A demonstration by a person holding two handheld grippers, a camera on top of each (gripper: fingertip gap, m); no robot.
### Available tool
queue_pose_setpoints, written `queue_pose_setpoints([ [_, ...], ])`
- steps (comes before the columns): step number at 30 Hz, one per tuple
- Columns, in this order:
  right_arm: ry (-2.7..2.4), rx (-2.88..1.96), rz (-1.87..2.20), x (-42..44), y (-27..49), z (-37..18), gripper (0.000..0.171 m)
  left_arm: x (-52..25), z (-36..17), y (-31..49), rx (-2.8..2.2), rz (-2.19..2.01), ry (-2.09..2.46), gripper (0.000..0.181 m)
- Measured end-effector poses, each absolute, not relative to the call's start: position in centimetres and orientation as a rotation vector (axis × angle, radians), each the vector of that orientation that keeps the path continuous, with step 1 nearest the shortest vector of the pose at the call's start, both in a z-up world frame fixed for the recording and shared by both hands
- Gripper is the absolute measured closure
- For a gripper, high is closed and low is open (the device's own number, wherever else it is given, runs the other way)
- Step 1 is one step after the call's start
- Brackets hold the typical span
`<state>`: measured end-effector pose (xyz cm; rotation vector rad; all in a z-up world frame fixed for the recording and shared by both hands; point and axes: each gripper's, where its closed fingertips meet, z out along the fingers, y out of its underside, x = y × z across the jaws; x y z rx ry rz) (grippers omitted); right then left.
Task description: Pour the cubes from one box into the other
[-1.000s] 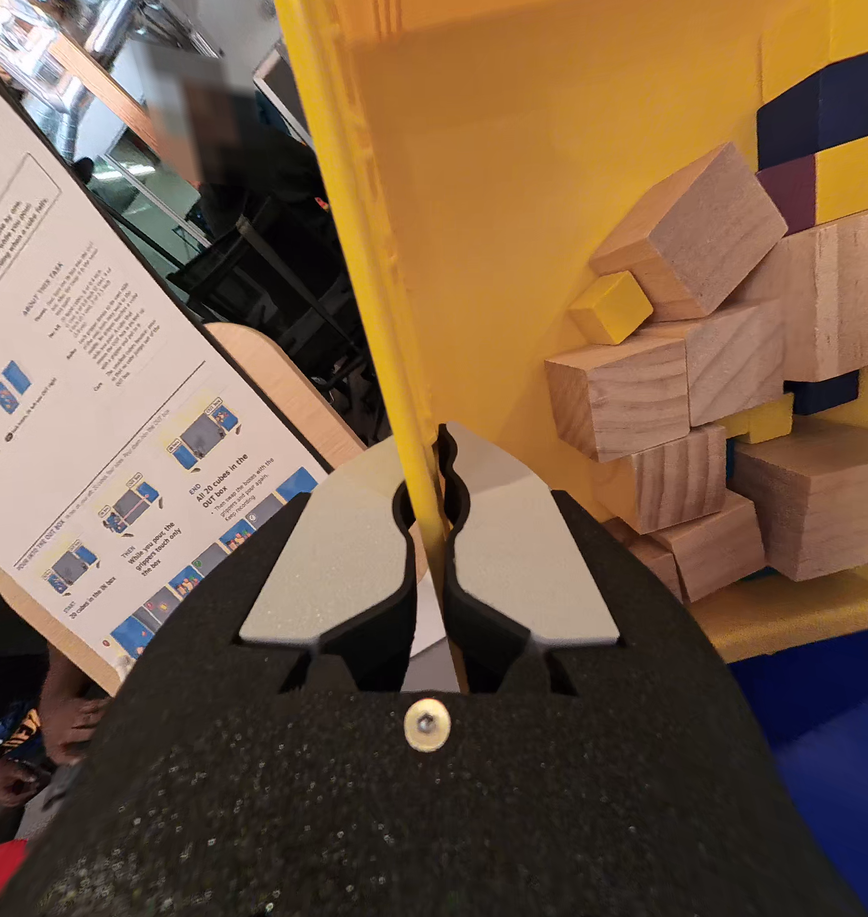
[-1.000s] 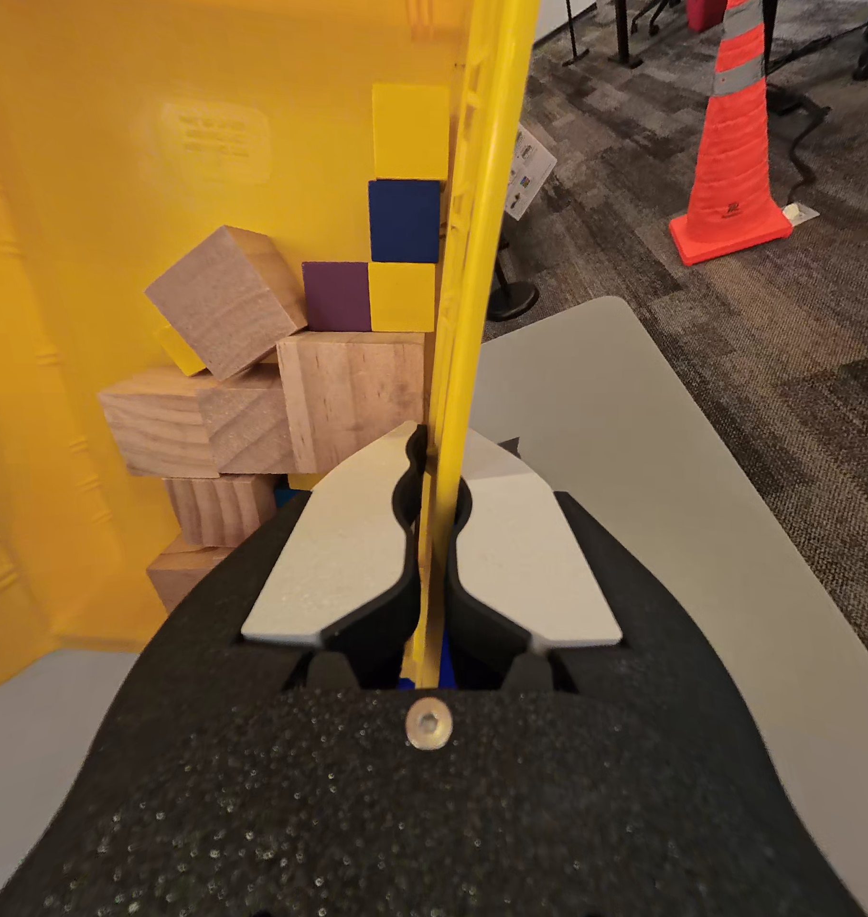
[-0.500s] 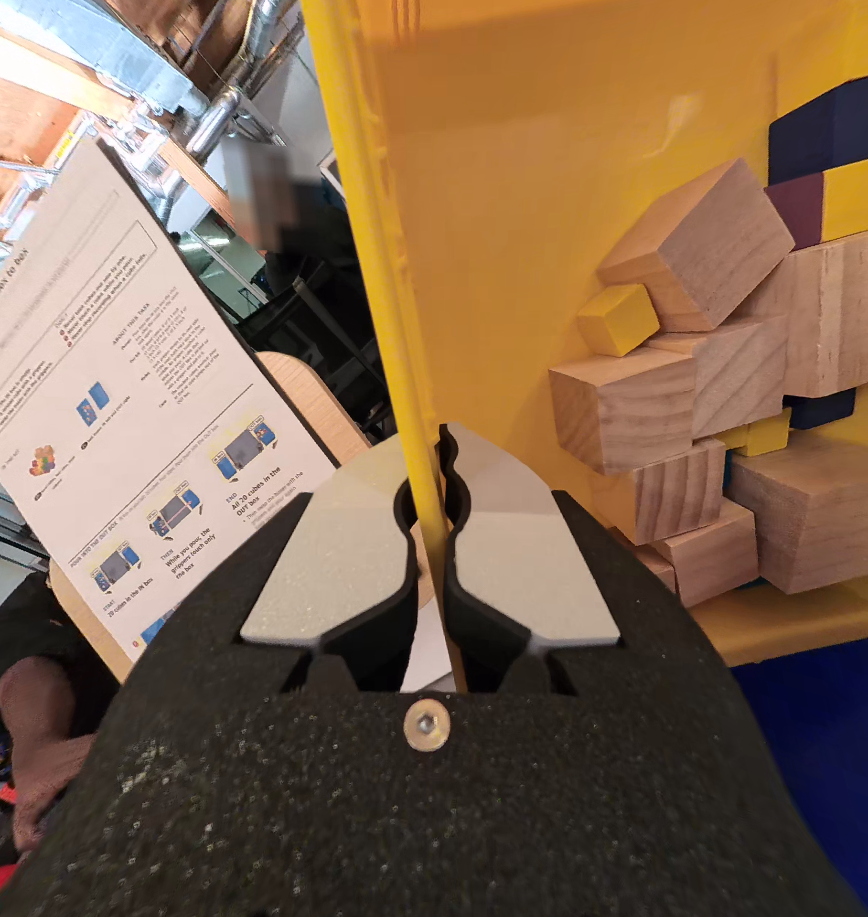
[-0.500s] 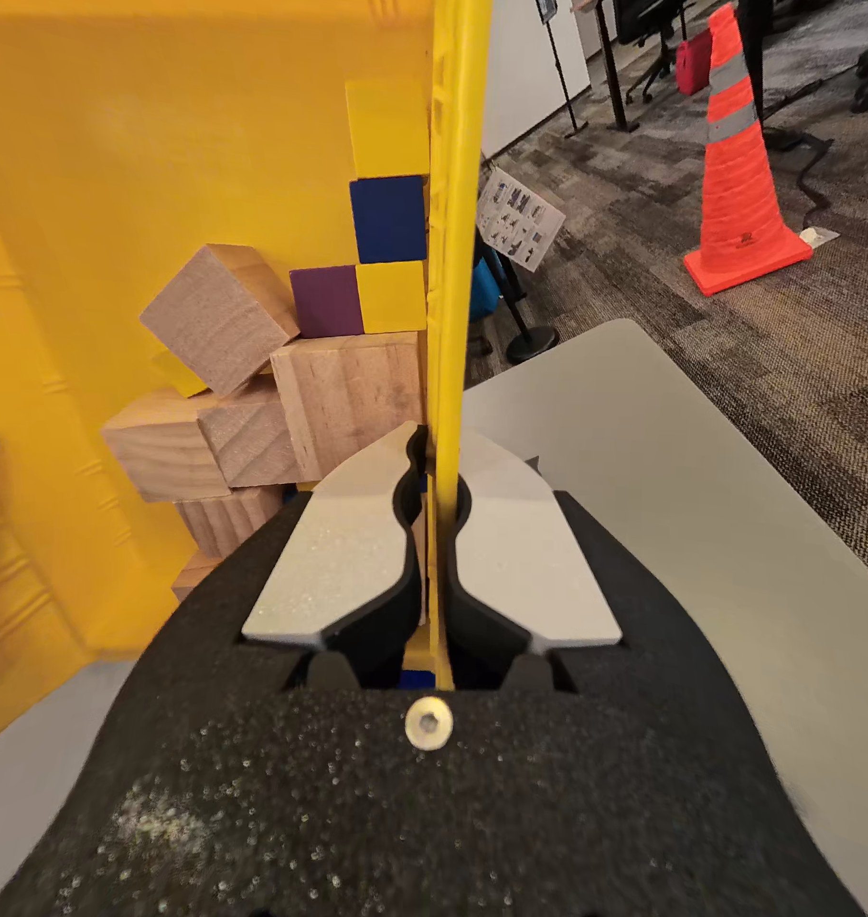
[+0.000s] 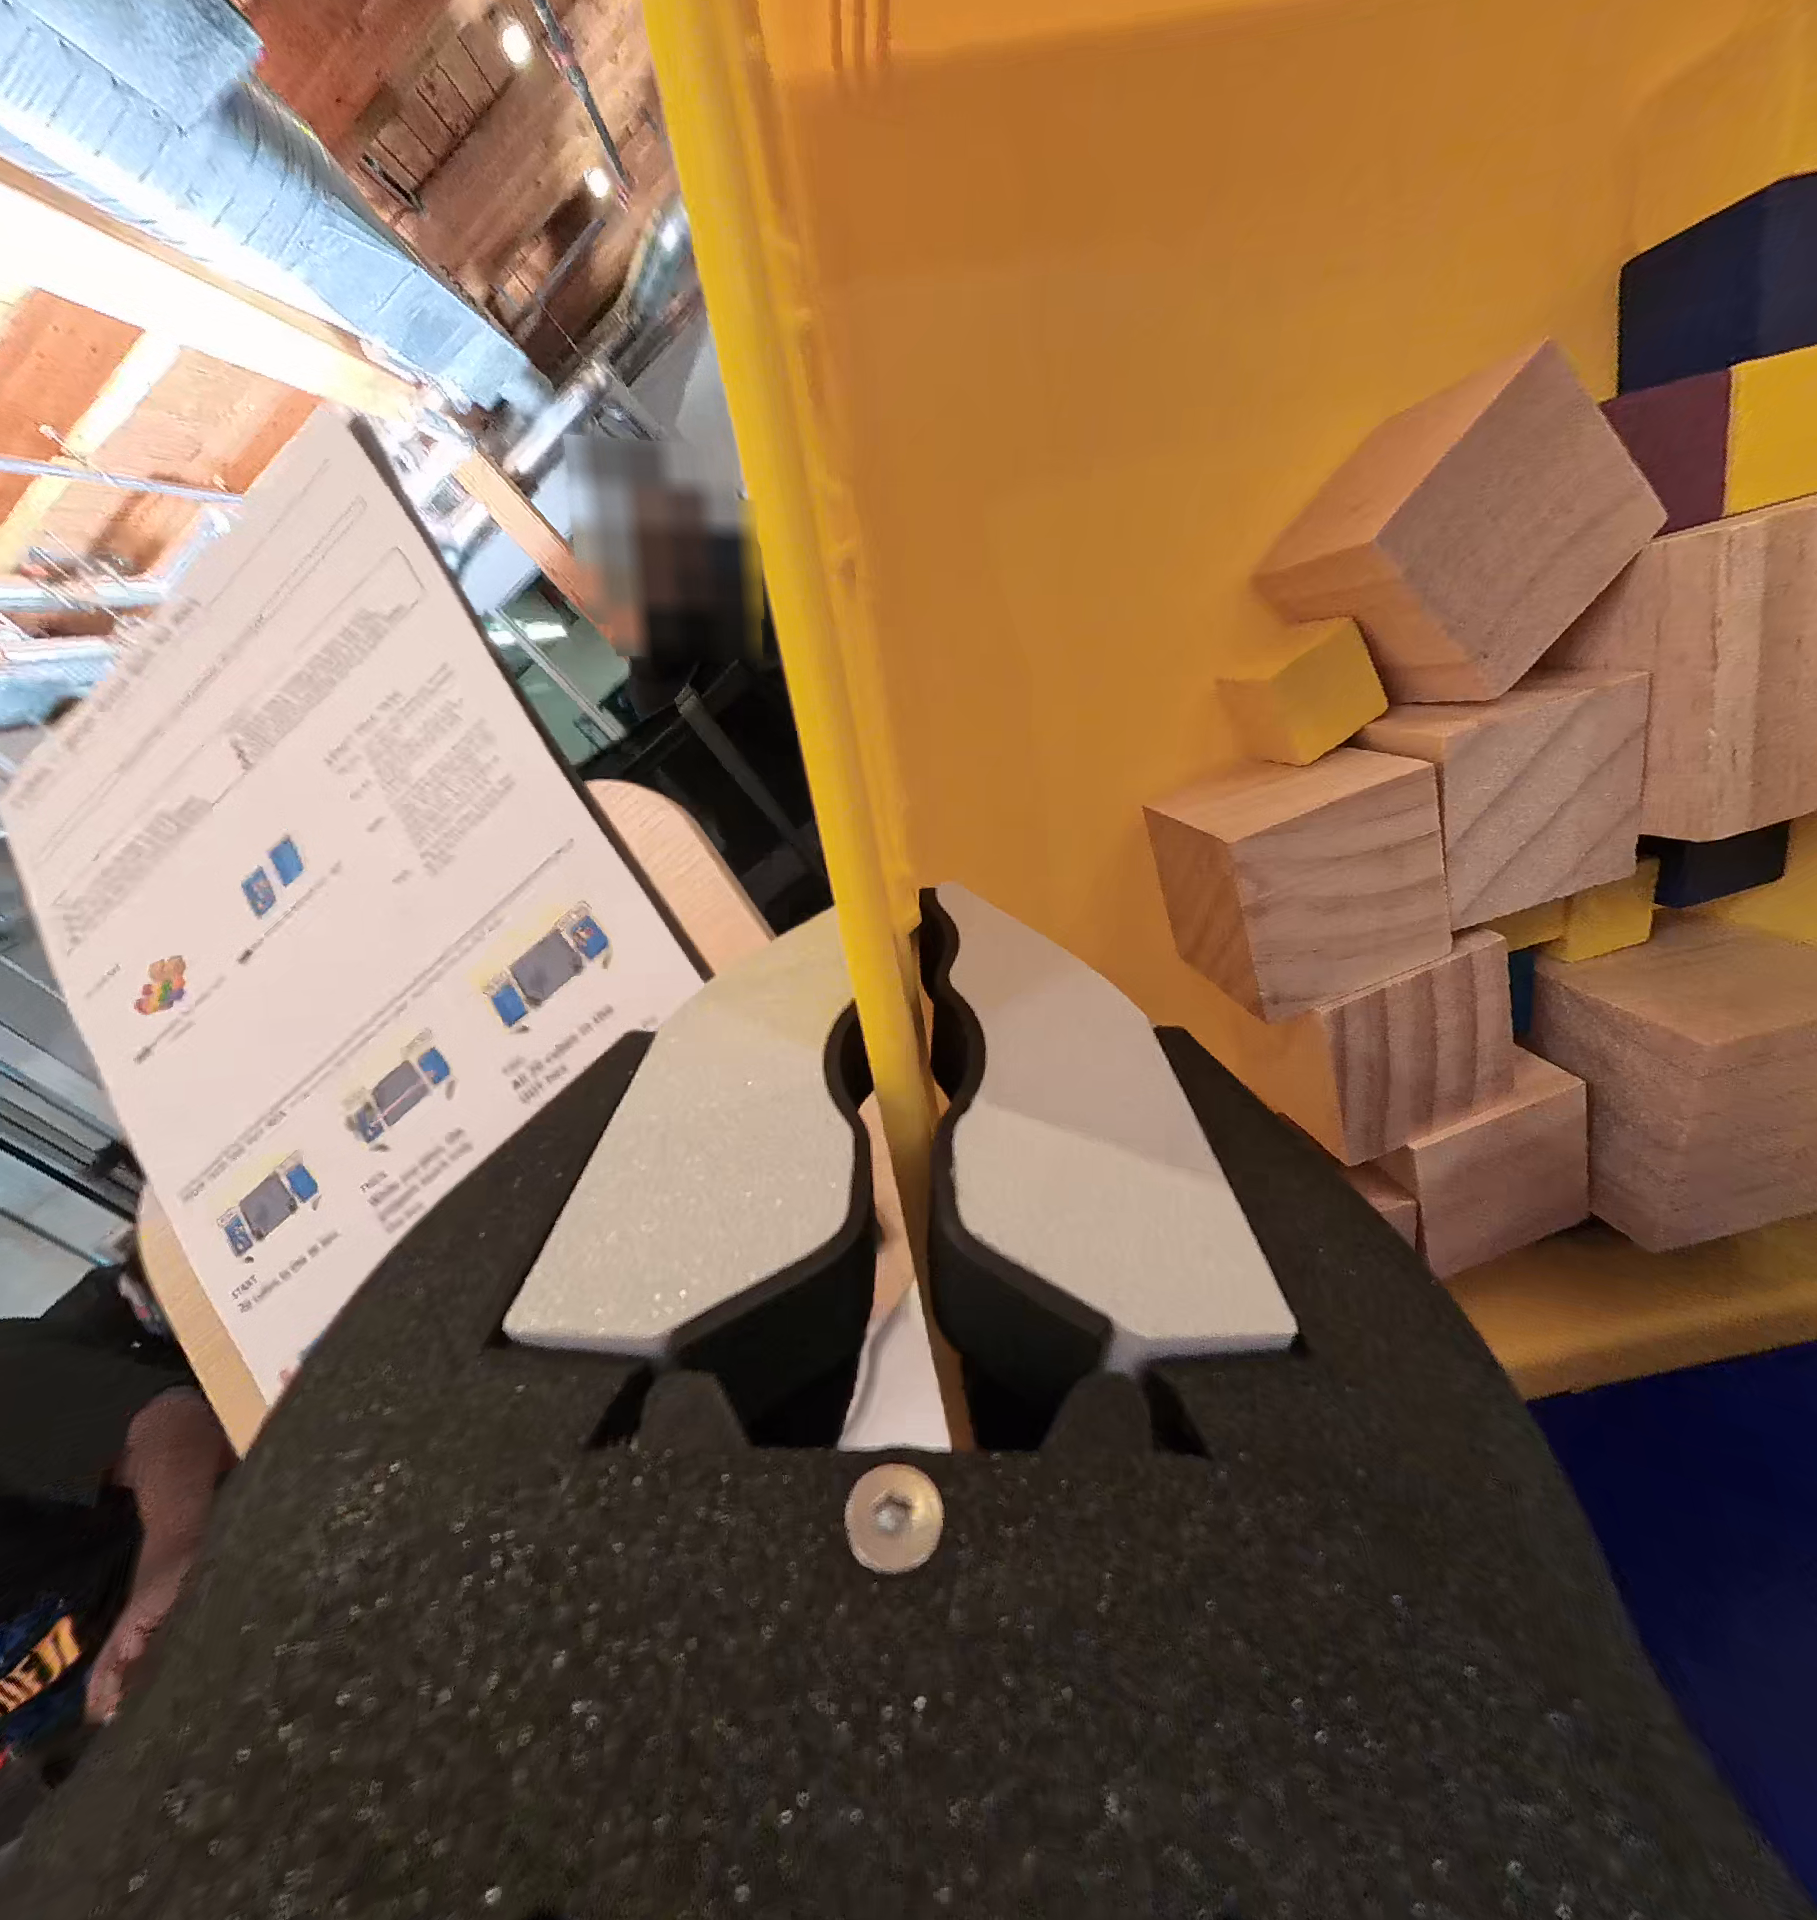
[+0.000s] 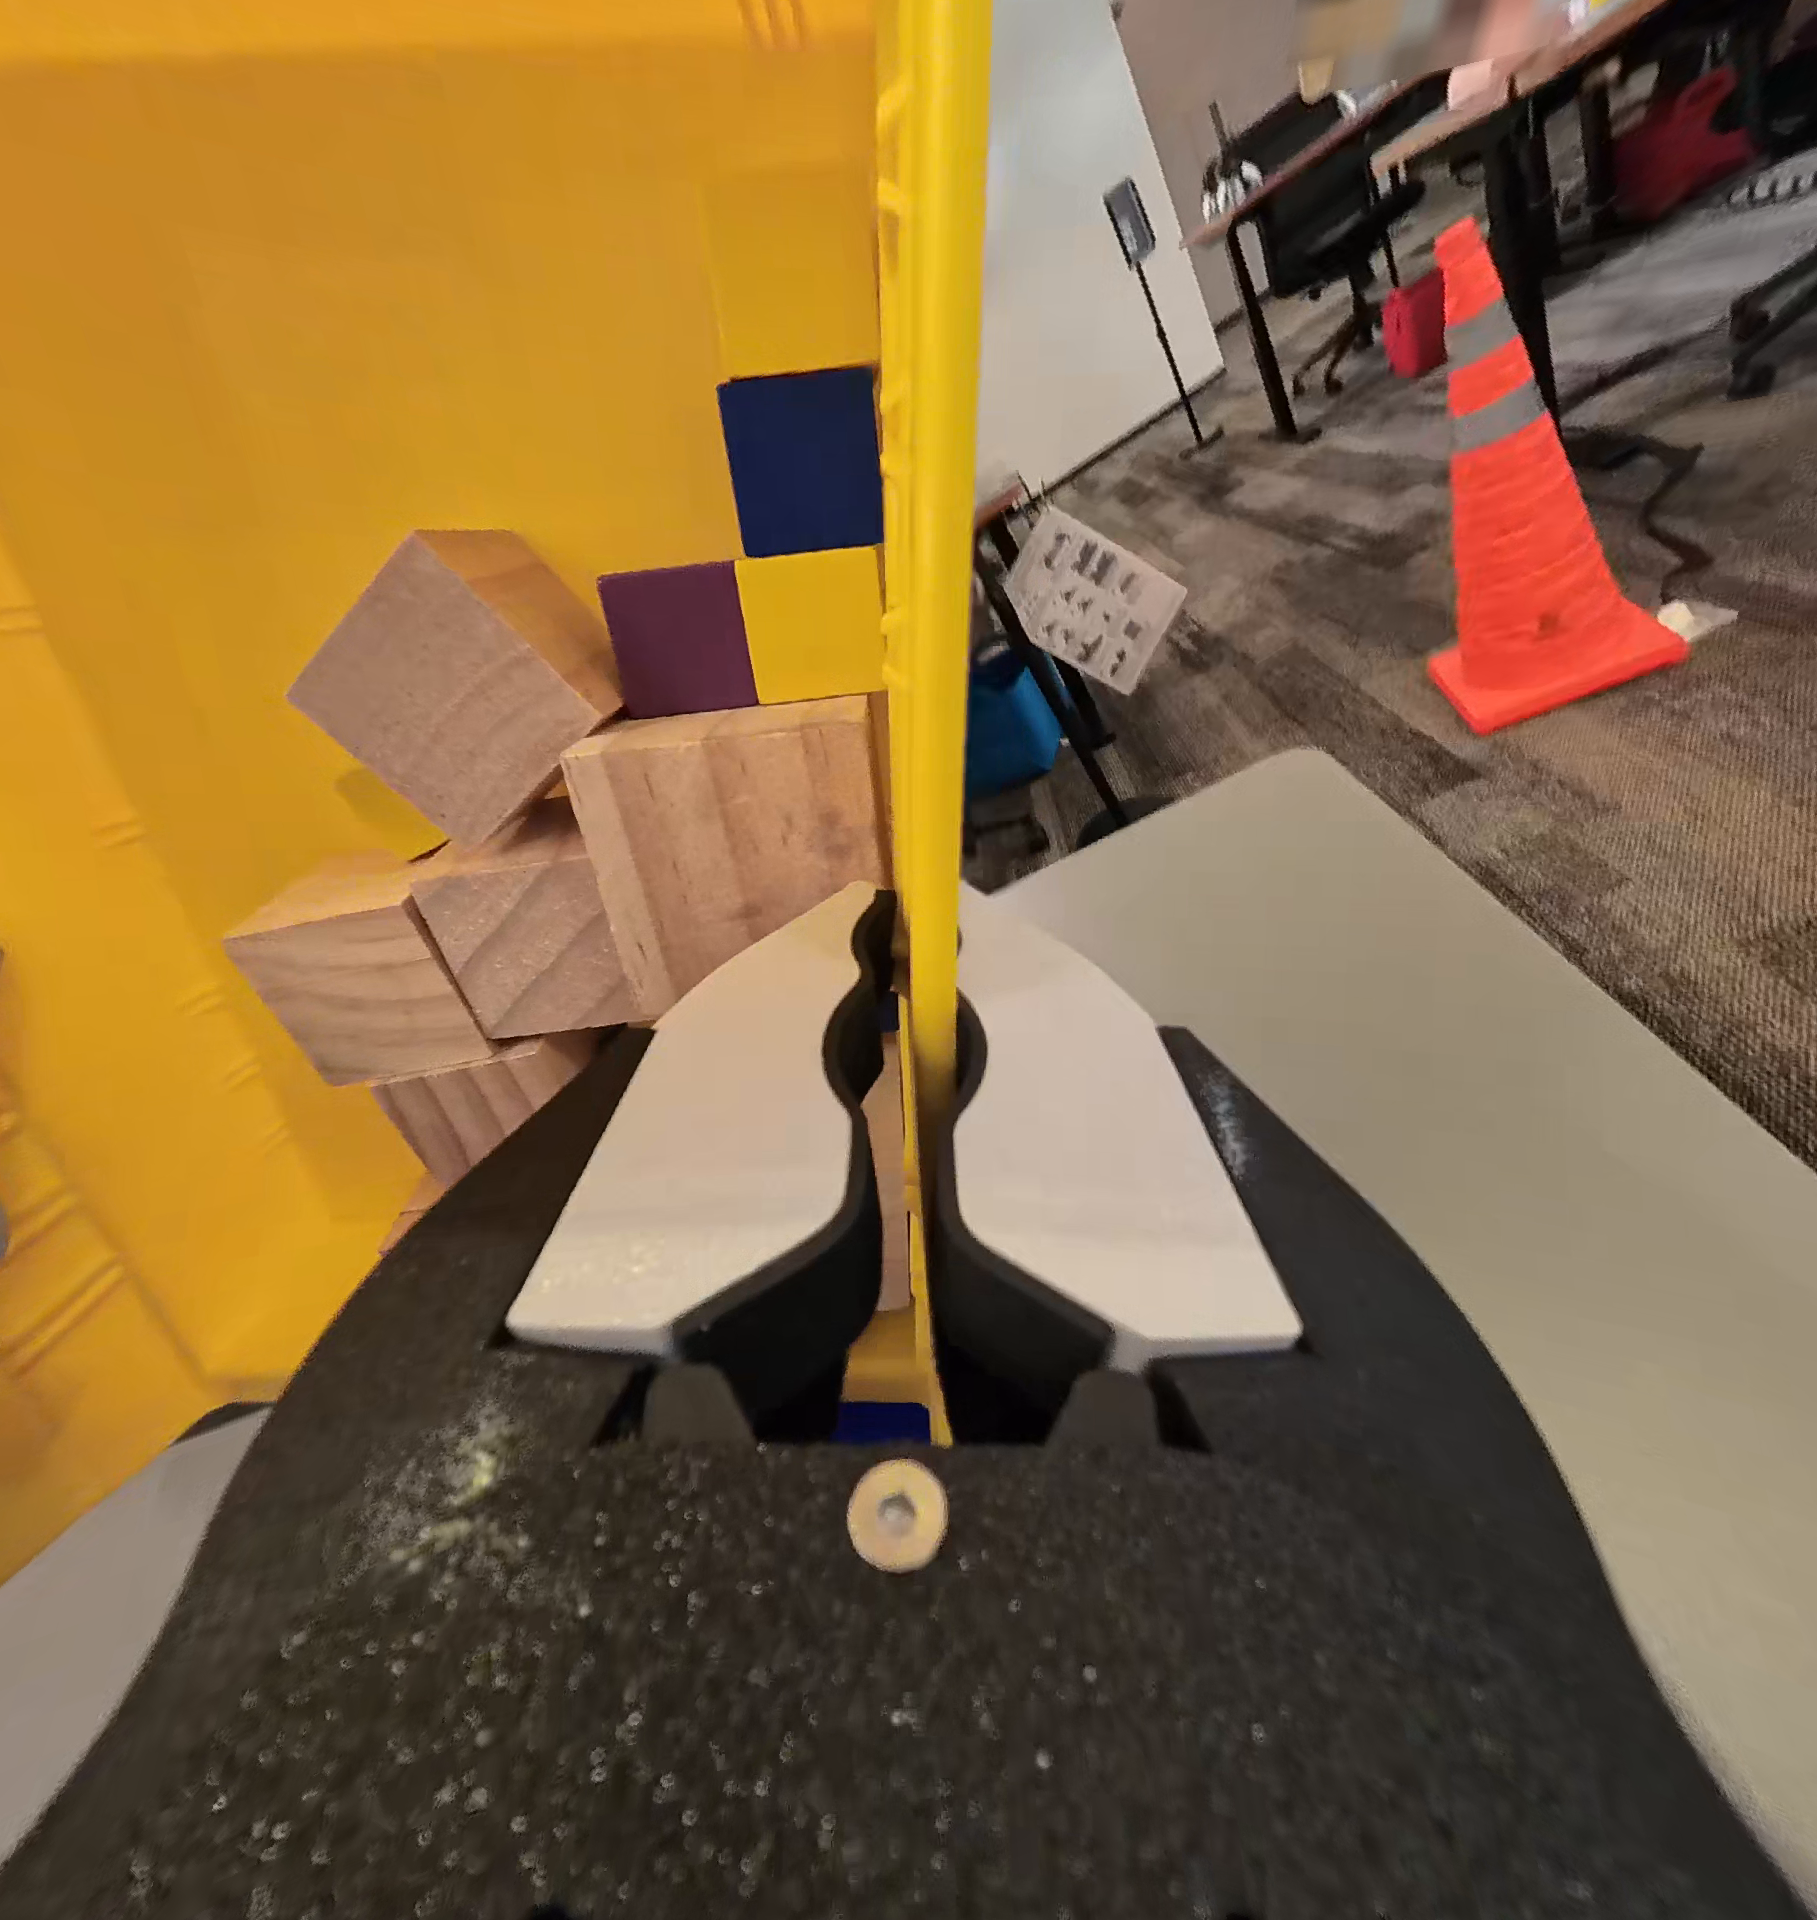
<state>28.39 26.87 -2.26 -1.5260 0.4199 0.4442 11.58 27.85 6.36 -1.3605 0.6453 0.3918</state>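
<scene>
Gripping opposite thin walls of the yellow box (image 5: 1039, 436), the left tool (image 5: 909, 1049) and right tool (image 6: 919, 1039) are each closed tight on smooth plastic, holding it tipped steeply above the grey surface (image 6: 1506, 1091). Inside, raw-grained wooden cubes (image 5: 1299, 883) and smaller painted yellow, navy and purple ones lie piled against the lower wall, over a blue box (image 5: 1714, 1558).

Grey carpet (image 6: 1506, 883), orange cone (image 6: 1517, 520), desks (image 6: 1455, 135), exposed ducting (image 5: 208, 135).
</scene>
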Motion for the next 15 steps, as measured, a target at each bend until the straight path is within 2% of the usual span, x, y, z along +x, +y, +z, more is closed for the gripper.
queue_pose_setpoints([
  [15, 0.412, -1.388, 0.412, 28.7, 25.6, -1.4, 0.166, 11.4, 6.4, 26.3, -1.191, 0.399, 0.605, 0.176],
])
